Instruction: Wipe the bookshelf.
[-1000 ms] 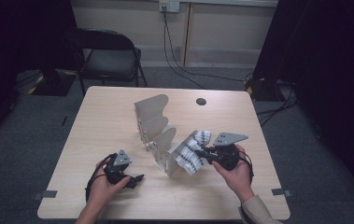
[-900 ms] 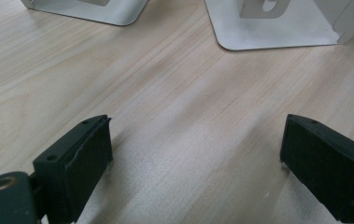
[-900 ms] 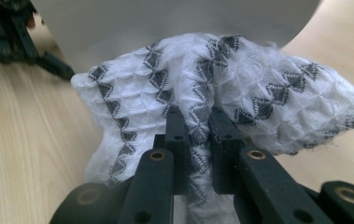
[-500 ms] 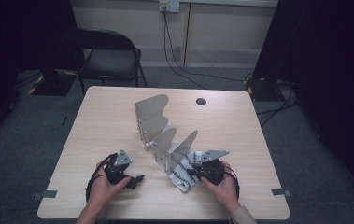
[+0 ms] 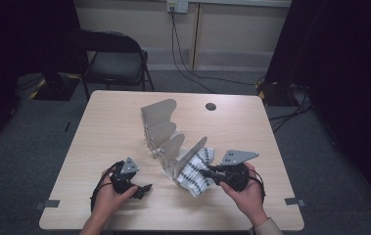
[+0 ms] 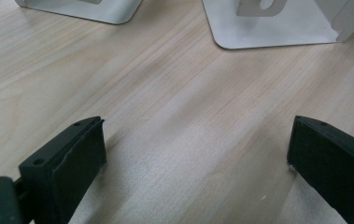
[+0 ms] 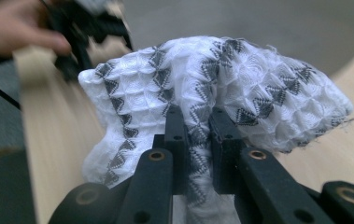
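I'm mid-carry: my right gripper (image 5: pixel 211 172) has its jaws clamped on the patterned cloth (image 5: pixel 195 172), at 5 o'clock of the metal rack (image 5: pixel 166 134). Left gripper (image 5: pixel 143 188), jaws just opened wide, empty. Next I'd slot the cloth into the rack.

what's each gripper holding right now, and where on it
Right gripper pinches a bunched fold in the middle of the white-and-grey patterned cloth. Left gripper is open, holding nothing.

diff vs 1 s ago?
The right hand-held gripper, shut on the cloth, swung toward the table's near edge, then back up beside the rack's nearest divider. The left hand-held gripper stayed put; its jaws have just been opening, nothing between them. Rack unchanged.
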`<action>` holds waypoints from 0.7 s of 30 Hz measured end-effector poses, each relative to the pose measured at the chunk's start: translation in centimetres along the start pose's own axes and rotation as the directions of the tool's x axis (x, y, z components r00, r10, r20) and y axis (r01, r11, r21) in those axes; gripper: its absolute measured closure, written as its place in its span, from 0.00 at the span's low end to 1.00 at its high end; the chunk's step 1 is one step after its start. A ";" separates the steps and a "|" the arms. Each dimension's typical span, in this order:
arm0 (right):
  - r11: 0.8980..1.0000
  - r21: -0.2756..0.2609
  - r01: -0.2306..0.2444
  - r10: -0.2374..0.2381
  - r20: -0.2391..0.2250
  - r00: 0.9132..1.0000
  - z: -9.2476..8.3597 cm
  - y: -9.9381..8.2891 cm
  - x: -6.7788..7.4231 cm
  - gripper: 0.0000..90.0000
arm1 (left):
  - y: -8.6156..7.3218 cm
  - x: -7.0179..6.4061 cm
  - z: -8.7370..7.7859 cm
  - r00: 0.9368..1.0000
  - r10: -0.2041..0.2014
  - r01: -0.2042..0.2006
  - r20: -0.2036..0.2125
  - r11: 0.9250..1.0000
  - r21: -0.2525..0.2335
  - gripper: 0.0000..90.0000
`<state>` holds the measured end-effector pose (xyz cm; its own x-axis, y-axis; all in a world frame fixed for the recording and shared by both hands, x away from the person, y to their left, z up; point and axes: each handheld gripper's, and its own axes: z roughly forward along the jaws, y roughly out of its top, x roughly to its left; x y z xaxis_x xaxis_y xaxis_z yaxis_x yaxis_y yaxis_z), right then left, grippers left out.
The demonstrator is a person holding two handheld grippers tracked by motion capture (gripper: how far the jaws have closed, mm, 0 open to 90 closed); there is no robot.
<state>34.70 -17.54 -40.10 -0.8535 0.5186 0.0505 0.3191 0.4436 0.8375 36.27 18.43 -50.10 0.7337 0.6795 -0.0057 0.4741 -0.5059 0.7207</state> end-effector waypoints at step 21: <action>0.990 0.132 -0.058 0.064 -0.047 0.997 5.9 -3.6 0.9 0.88 | 0.1 -0.2 0.1 1.000 0.002 -0.002 -0.001 1.000 0.008 0.01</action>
<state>35.20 -14.33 -46.33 -0.8497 0.5109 0.1298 0.4191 0.5053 0.7543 36.24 18.18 -50.12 0.7339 0.6793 -0.0034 0.4767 -0.5115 0.7149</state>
